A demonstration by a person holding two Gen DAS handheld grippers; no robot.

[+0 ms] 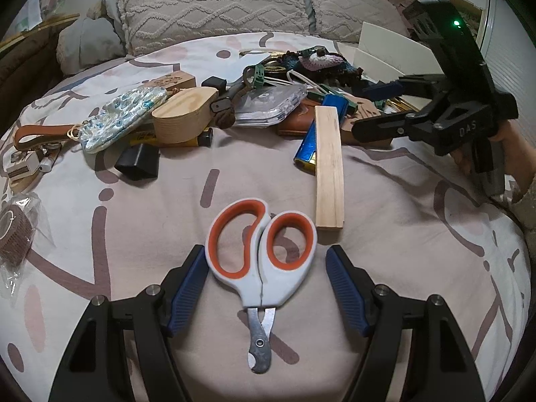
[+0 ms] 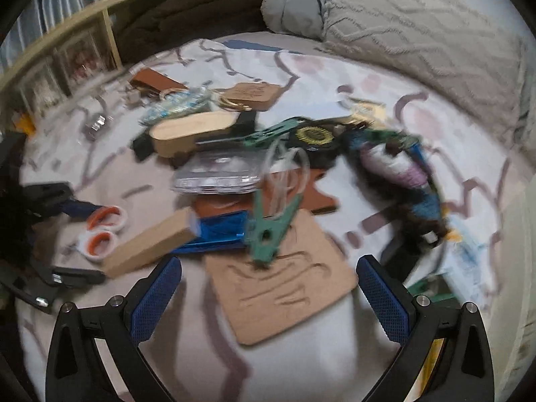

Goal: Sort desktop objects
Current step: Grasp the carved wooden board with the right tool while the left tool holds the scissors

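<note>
Orange-and-white scissors [image 1: 261, 258] lie on the patterned bedsheet [image 1: 402, 201], handles away from me. My left gripper [image 1: 266, 264] is open and straddles them. Its left pad [image 1: 189, 284] is against the handle and its right pad stands apart. The scissors [image 2: 102, 231] also show at the left of the blurred right wrist view. My right gripper [image 2: 269, 261] is open with nothing gripped. It hovers over a brown engraved board [image 2: 284, 294], and a green clip [image 2: 268, 231] lies just ahead. In the left wrist view the right gripper [image 1: 368, 107] hangs over the pile's right end, held by a hand.
A wooden stick [image 1: 328, 167] and a blue metallic case [image 1: 310, 140] lie just beyond the scissors. Behind them is a pile with a clear plastic case [image 1: 268, 104], an oval wooden box [image 1: 184, 114], a shiny pouch [image 1: 124, 117] and a crochet piece [image 1: 328, 62]. Pillows [image 1: 214, 3] line the back.
</note>
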